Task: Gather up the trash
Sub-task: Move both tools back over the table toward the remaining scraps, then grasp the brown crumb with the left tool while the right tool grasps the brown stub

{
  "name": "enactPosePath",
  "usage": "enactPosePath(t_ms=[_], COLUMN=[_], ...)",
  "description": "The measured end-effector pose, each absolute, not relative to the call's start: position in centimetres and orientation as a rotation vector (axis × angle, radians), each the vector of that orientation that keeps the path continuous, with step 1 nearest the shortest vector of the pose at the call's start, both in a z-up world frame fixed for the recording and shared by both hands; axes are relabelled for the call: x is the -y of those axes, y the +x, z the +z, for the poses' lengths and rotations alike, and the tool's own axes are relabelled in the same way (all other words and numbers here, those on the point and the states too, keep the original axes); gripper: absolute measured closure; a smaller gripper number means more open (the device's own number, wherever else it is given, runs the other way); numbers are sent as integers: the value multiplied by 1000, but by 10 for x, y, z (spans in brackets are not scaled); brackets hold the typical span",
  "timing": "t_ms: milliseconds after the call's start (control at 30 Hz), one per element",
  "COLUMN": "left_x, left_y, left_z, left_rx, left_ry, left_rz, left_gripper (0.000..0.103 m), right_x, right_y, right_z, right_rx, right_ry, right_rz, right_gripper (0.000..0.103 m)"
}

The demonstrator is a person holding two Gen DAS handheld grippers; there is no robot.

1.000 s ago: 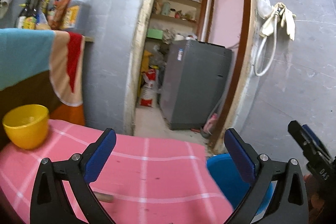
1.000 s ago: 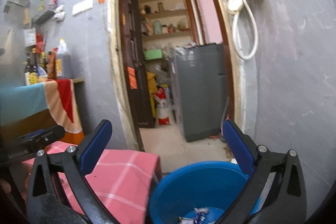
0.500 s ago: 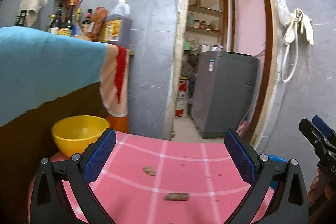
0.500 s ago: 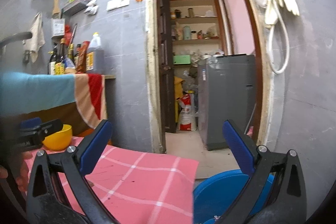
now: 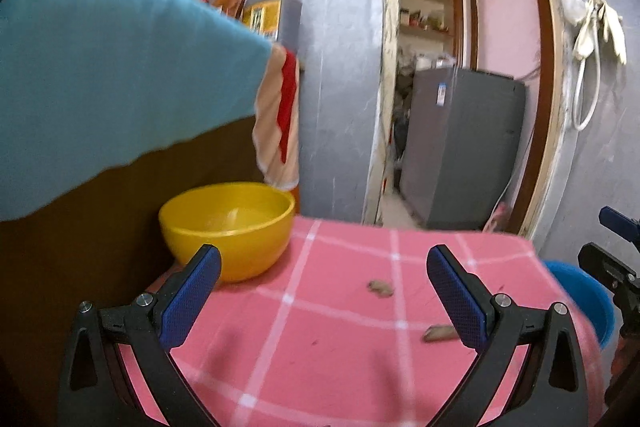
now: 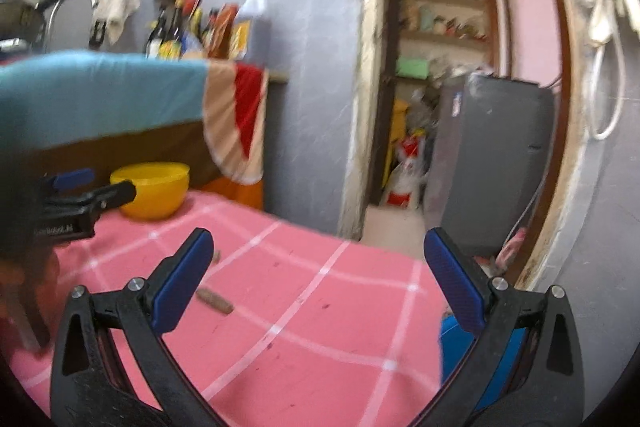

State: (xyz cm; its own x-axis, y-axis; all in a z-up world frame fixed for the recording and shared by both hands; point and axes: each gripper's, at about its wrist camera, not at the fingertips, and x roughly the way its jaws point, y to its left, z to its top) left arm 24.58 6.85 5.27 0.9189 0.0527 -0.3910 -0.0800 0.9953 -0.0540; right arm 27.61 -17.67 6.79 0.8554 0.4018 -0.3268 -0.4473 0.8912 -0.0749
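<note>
Left wrist view showed the left gripper [image 5: 322,291] with its blue-padded fingers spread wide and nothing between them, poised over a table covered in a pink cloth with white check lines [image 5: 320,355]. Two small brown scraps of trash lay on the cloth. The nearer one, a stubby brown piece [image 5: 439,333], lay just beside the inner face of the right-hand finger, its long axis running roughly left to right across the picture. The other, a smaller lumpy brown scrap [image 5: 380,288], sat a little farther back, between the fingers and apart from the first. Both were blurred, so finer detail could not be told.

A yellow bowl [image 5: 227,227] stood at the far left corner of the table, against a dark cabinet draped with a teal, beige and red cloth [image 5: 120,83]. Bare cloth lay open around both scraps. Past the table's right edge, a blue bucket [image 5: 584,303] sat lower down.

Right wrist view showed the right gripper [image 6: 318,277] likewise spread wide and empty, over the table's near right part. Here the stubby piece [image 6: 214,300] lay just right of the left-hand finger, its long axis slanting from upper left to lower right. The bucket's rim [image 6: 454,343] showed below the table's right edge, partly hidden behind the right-hand finger.
</note>
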Motion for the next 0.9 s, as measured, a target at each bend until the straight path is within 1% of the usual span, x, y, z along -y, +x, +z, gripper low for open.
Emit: enactPosePath(t_ms=[200,233,267,300,333,400,533,600,733,800,833,900], left_x=[-81,-83,-84,-86,-87,-88,-86,-85,-84,-83,-83,-83], left_y=[254,256,257,259,260,263,266,269,274,277,278,279], left_z=[37,36,34,32,31,29,24,21,17,16,15,13], left_rx=[-491,-507,-521,-536,-548,-574,-615,-635,-670,-687,-694,-710], left_ry=[-76,-87,-96,-105,-109,-105,-90,-85,-76,-73,-72,-70], left_rz=[66,66,64,63,62,63,62,62,62,63,61,60], left_gripper=[2,2,2,2,2,2,2,2,2,2,2,2], right_x=[148,141,137,131,125,118,105,100,92,90,89,89], right_y=[303,308,309,311,313,315,319,319,326,329,331,334], right_z=[45,41,38,35,31,26,15,9,1,-1,-2,-4], right_rx=[-504,-535,-548,-561,-581,-609,-690,-721,-788,-809,-822,-846], right_ry=[-212,-240,-265,-294,-325,-356,-414,-437,-468,-469,-466,-458], right_rz=[544,561,575,586,598,629,694,714,744,755,764,783], right_gripper=[0,2,9,14,15,23,32,38,47,55,56,67])
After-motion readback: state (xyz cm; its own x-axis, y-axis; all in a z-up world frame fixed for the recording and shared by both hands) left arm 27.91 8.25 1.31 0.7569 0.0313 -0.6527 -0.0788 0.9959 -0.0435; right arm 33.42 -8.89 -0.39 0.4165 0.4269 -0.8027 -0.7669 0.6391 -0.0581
